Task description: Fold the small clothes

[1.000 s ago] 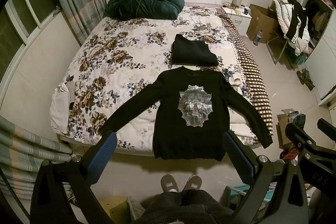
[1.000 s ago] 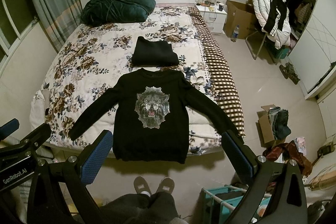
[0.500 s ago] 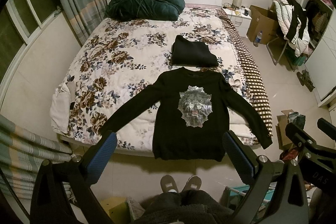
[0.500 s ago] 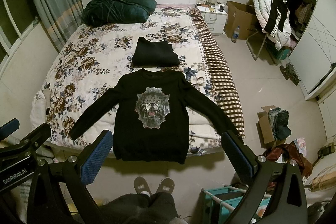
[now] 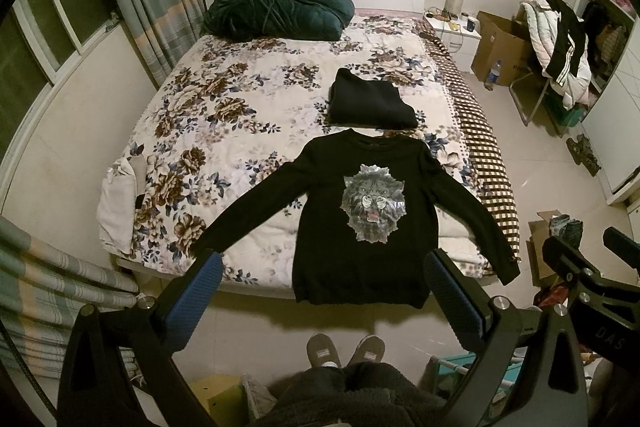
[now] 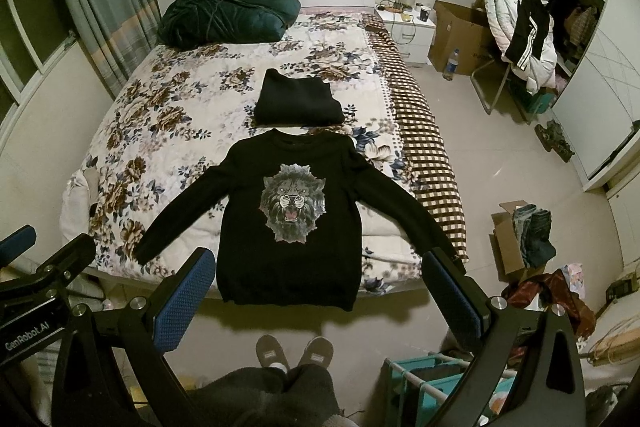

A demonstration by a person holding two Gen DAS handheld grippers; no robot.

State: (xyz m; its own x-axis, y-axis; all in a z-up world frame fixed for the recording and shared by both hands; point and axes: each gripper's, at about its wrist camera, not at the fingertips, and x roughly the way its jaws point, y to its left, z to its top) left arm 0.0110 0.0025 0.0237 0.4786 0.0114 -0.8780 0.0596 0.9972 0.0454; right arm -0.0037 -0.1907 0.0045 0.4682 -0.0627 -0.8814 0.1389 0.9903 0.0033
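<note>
Left wrist view: the left gripper [image 5: 320,291] is held high above the foot of the bed [image 5: 248,115], its jaws spread wide with nothing between the blue pads [image 5: 196,299]. The right gripper [image 6: 316,291] is held level beside it, jaws just as wide and empty. Both point down at the black sweater [image 5: 360,219], lying flat, lion print up, sleeves spread, hem hanging over the bed's edge. A folded black garment [image 5: 370,103] sits just beyond its collar. The person's slippers [image 5: 346,349] show below.
</note>
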